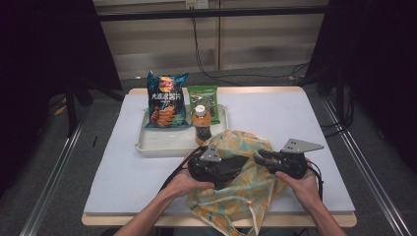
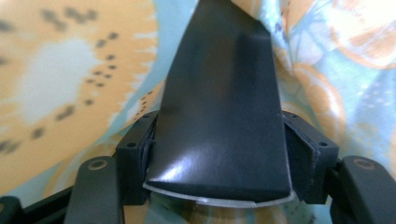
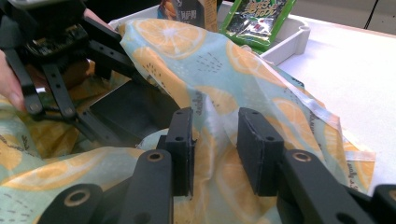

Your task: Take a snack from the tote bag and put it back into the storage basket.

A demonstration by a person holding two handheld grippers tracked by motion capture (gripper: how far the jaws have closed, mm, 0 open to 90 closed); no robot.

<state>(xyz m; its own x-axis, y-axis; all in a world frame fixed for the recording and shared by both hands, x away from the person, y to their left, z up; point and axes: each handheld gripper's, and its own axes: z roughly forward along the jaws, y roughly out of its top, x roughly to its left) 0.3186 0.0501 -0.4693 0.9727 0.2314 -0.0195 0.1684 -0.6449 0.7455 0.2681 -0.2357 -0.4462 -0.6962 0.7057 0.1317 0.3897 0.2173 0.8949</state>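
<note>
Right now the left claw [image 2: 219,154] squeezes a flat black box [image 2: 222,107] between its jaws, and the box pokes into the lemon-print cloth bag [image 1: 241,172]. That bag lies at the 6 o'clock edge of the tabletop [image 1: 305,123]. From 3 o'clock the right claw [image 3: 215,149] reaches in with its jaws apart, bag cloth loose between them, not pinched. A white tray [image 1: 162,145] sits at 12 o'clock from the bag, with a blue chip bag [image 1: 166,101], a green snack packet [image 1: 203,98] and a drink bottle [image 1: 201,124].

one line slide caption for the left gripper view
Left tongs clamp a black box as it enters the orange-print bag.
</note>
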